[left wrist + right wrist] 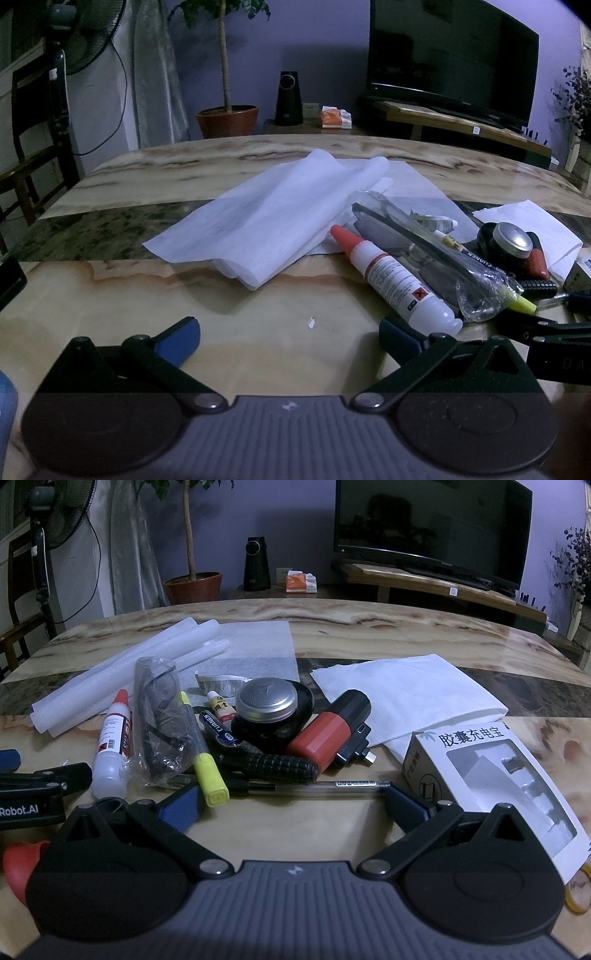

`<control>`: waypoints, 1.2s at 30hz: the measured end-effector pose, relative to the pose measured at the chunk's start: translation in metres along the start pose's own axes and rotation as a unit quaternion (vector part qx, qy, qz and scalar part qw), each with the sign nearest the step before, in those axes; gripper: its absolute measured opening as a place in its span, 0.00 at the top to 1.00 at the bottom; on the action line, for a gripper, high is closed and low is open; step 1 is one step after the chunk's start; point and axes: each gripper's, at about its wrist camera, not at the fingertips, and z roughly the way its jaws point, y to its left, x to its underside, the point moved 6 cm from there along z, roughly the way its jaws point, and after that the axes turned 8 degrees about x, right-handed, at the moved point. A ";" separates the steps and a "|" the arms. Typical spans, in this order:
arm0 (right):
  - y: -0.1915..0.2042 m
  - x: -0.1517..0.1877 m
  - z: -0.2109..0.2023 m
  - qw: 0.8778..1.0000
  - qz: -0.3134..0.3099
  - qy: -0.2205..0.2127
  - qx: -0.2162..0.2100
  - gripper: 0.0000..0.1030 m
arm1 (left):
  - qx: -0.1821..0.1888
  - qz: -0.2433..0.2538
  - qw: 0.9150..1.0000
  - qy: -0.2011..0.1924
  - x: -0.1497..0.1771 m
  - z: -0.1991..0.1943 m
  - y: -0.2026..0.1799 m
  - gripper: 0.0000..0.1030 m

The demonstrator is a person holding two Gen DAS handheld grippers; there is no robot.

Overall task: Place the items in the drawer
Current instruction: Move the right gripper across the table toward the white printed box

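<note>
A: Left tool (290, 338) released, jaws spread wide, nothing between the pads. It hangs over bare tabletop (258, 354); the glue bottle (395, 275) lies just right of its right pad.

B: Right tool (291, 806)?

A: Also spread wide and empty. The clear pen (314, 787) lies crosswise just beyond its pads, the yellow highlighter (207, 771) by the left pad.

B: The rest?

A: All heaped mid-tabletop: bagged glasses (159, 716), round tin (266, 701), red-and-black device (328, 725), black ribbed handle (277, 764), small tube (221, 705). White box (491, 775) near right, napkin (406, 698) beyond it, foam sheets (266, 218) far left.

B: Drawer?

A: Not in either view, so I can't tell where it is or whether it's open.

B: Progress?

A: Looks like the start. Nothing held, and I see nothing stowed. Every item is left to do.
</note>
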 end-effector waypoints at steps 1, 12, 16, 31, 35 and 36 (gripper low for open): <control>0.000 0.000 0.000 1.000 0.000 0.000 0.000 0.00 | 0.001 -0.002 1.000 0.000 0.000 0.000 0.000 0.00; 0.000 0.000 0.000 1.000 0.000 0.000 0.000 0.00 | 0.001 -0.002 1.000 0.002 -0.001 0.001 0.000 0.00; 0.000 0.000 0.000 1.000 0.000 0.000 0.000 0.00 | -0.001 -0.002 1.000 0.001 0.000 0.000 0.000 0.00; 0.000 0.001 0.000 1.000 -0.013 0.001 -0.015 0.00 | 0.022 0.020 1.000 0.008 0.004 -0.006 0.000 0.00; -0.002 0.000 -0.006 0.999 -0.016 0.013 -0.037 0.00 | 0.033 0.029 0.999 0.021 0.005 -0.010 0.006 0.00; -0.006 -0.001 -0.007 0.999 -0.005 0.018 -0.034 0.00 | 0.032 0.029 0.999 0.026 0.006 -0.011 0.007 0.00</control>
